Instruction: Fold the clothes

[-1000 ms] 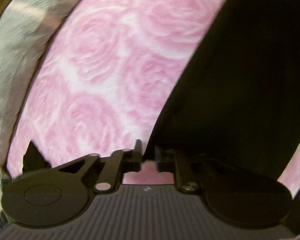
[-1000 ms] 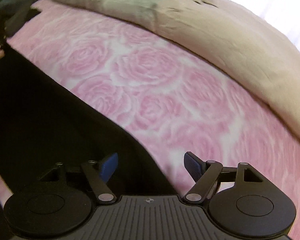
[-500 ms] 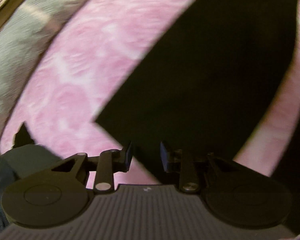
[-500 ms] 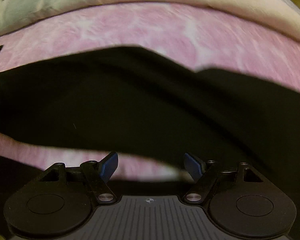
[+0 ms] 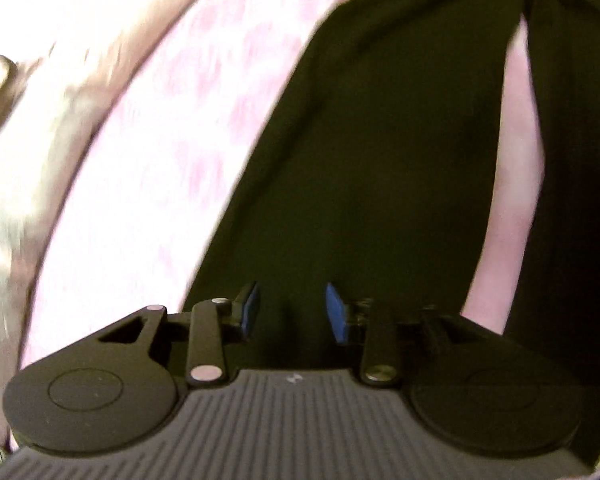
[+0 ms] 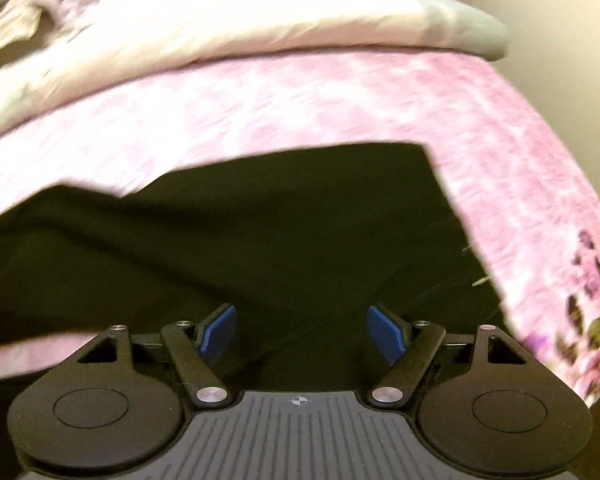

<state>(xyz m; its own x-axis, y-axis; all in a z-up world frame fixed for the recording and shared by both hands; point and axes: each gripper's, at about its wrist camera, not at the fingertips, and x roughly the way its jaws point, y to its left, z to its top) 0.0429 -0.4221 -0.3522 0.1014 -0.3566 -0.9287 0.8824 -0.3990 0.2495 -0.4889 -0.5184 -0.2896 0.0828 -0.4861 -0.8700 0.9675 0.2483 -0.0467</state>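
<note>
Right wrist view: pink floral bedspread (image 6: pixel 340 112) under a black garment (image 6: pixel 260 232).

Pink rose-print bedspread (image 6: pixel 340 96); pale cream duvet (image 6: pixel 220 12) beyond it; beige wall (image 6: pixel 560 8) behind

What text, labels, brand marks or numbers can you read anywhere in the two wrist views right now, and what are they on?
None: no readable word or number in either view.
left gripper: a small pale mark on its ribbed body, too blurred to read.
right gripper: a small crosshair sign on its body, no lettering.
black garment: no tag or print visible.
pink rose blanket: only a floral pattern.
</note>
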